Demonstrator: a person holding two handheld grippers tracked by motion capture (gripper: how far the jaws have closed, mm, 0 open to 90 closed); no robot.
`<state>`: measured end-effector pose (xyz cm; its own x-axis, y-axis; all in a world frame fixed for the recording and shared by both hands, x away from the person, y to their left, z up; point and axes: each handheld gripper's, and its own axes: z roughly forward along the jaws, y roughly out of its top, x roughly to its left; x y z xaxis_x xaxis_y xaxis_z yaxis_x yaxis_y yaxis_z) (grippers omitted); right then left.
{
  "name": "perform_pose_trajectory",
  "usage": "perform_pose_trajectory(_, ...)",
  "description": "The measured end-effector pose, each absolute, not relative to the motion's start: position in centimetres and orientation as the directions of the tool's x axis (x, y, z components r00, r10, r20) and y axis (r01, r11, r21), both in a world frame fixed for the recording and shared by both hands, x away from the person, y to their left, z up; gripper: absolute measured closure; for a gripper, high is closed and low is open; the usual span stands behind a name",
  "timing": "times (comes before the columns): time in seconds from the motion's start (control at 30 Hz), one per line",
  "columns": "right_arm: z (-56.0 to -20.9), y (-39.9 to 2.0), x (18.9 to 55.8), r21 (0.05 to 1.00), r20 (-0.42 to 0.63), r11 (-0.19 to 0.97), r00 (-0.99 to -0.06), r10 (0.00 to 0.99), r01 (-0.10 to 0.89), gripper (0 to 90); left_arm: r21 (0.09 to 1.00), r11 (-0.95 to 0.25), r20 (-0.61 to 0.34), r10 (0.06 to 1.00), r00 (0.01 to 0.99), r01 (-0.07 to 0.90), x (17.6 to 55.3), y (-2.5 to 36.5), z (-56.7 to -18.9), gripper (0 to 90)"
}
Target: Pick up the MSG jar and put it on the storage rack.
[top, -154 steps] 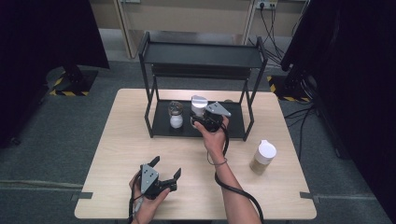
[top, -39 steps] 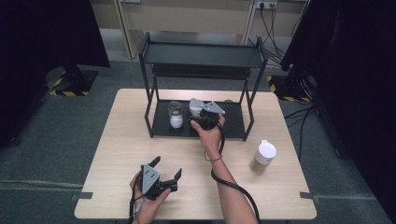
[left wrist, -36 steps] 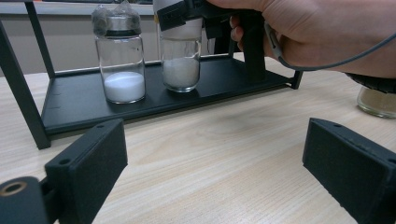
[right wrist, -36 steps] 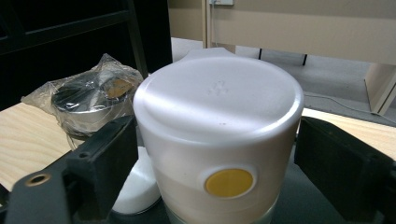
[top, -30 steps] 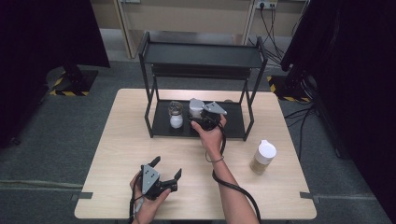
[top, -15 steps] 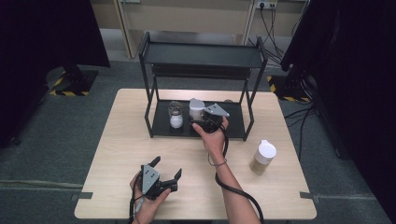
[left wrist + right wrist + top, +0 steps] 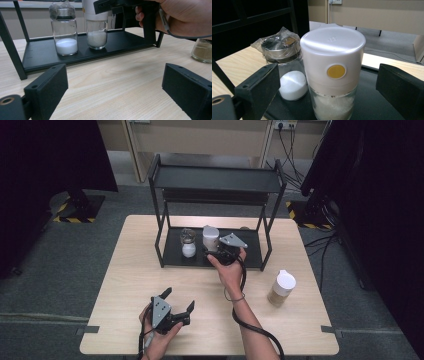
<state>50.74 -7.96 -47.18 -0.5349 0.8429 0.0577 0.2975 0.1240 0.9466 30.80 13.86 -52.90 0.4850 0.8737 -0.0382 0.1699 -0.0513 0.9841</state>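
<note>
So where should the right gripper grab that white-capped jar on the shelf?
Probably by the wide white cap of the jar, coming in level from the front. It stands upright on the rack's lower shelf, with the foil-topped jar close on one side, so the jaws should straddle the cap's free sides.

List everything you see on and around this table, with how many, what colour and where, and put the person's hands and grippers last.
White-capped jar: one, clear glass with white grains, yellow dot on the cap, on the rack's bottom shelf between the right gripper's open jaws, pads clear of it.
Metal-lidded jar: one, clear glass, white powder, plastic-wrapped lid, bottom shelf, beside the white-capped jar.
Tan jar: one, white lid, on the table right of the rack.
Rack: one, black, two shelves, at the table's far side.
Table: one, light wood.
Right gripper: one, black, at the white-capped jar.
Left gripper: one, black, open, low over the near table.
</note>
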Motion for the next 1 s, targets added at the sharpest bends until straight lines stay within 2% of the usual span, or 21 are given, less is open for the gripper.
perform_pose_trajectory(1.0, -47.3, -9.0, 48.2, 0.952, 0.071, 0.112, -0.561, 0.825, 0.285, 5.3, 0.984, -0.057, -0.032, 0.874, 0.484, 0.167, 30.8, 13.8, -52.9, 6.0)
